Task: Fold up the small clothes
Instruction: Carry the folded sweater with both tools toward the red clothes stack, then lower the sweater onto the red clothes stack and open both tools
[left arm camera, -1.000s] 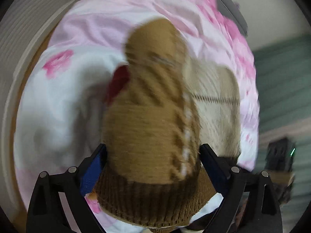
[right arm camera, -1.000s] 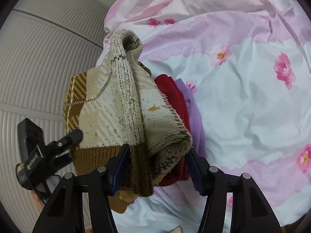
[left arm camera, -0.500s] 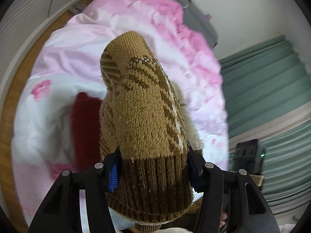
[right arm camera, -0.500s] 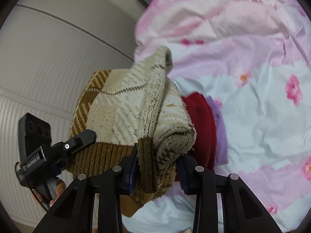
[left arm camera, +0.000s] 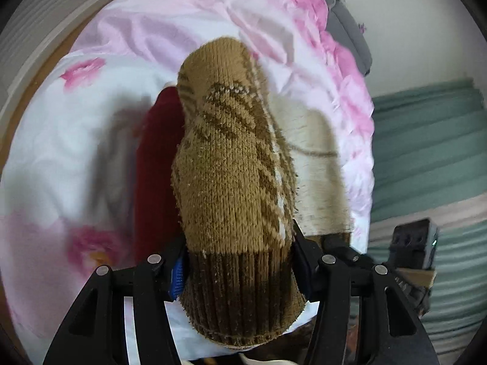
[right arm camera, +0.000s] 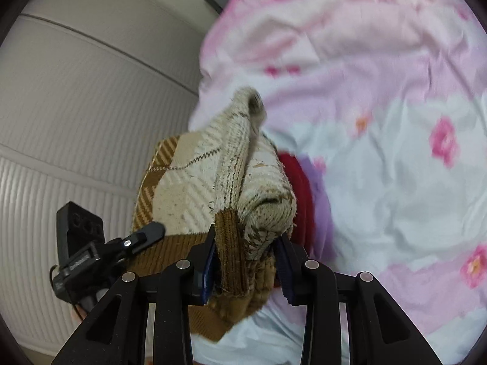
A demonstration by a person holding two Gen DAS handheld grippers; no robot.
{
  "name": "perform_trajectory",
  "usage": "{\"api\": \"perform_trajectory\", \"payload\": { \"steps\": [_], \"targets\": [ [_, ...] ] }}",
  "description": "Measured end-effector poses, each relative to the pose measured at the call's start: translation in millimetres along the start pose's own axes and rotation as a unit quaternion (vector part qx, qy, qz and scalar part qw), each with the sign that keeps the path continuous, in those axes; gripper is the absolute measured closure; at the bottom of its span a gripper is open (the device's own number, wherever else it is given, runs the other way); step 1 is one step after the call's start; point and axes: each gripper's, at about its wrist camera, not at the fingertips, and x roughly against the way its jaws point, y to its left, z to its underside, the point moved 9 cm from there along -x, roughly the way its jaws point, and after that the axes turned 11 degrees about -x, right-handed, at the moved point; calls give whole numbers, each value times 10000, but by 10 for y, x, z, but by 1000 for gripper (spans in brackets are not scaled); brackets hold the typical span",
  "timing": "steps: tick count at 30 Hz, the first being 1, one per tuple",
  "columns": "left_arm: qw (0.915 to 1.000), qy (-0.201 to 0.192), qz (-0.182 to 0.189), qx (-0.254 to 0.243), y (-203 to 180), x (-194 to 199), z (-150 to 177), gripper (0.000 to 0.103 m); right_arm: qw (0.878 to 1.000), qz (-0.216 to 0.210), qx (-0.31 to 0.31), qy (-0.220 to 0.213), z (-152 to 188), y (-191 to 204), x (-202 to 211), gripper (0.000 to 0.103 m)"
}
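Note:
A small brown and cream plaid knit sweater (left arm camera: 234, 164) is held up above the bed between both grippers. My left gripper (left arm camera: 239, 258) is shut on its brown ribbed hem end. My right gripper (right arm camera: 246, 252) is shut on the bunched cream end (right arm camera: 237, 164) of the same sweater. The left gripper also shows in the right wrist view (right arm camera: 143, 235), pinching the hem at the lower left. A folded dark red garment (left arm camera: 155, 164) lies on the bed under the sweater, with a purple garment (right arm camera: 322, 213) beside it.
The bed is covered with a white and pink floral sheet (right arm camera: 395, 158). A ribbed white wardrobe door (right arm camera: 76, 115) stands to the left of the bed. Green curtains (left arm camera: 426, 158) hang on the other side. A grey headboard (left arm camera: 350, 30) is at the far end.
Both grippers have closed tighter on the sweater and lifted it. The views swung, and the sweater now hangs between them above the red garment.

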Motion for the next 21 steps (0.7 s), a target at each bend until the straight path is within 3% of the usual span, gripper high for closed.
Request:
{"api": "perform_trajectory", "payload": {
  "steps": [3, 7, 12, 14, 17, 21],
  "targets": [
    [9999, -90, -47, -28, 97, 30, -3, 40, 9999, 88, -49, 116, 113, -97, -172, 67],
    [9982, -12, -576, -185, 271, -30, 16, 27, 9991, 187, -196, 317, 135, -180, -370, 66],
    [9981, -57, -605, 130, 441, -119, 80, 14, 9982, 404, -50, 435, 141, -232, -602, 65],
    [9968, -67, -785, 102, 447, -107, 106, 6, 9982, 384, -114, 443, 136, -265, -624, 64],
    [9927, -137, -1185, -161, 353, -11, 91, 6, 9981, 470, -39, 396, 139, -273, -584, 61],
    [9777, -319, -1889, -856, 129, 237, 40, 8, 9986, 429, -86, 312, 134, -216, -460, 42]
  ]
}}
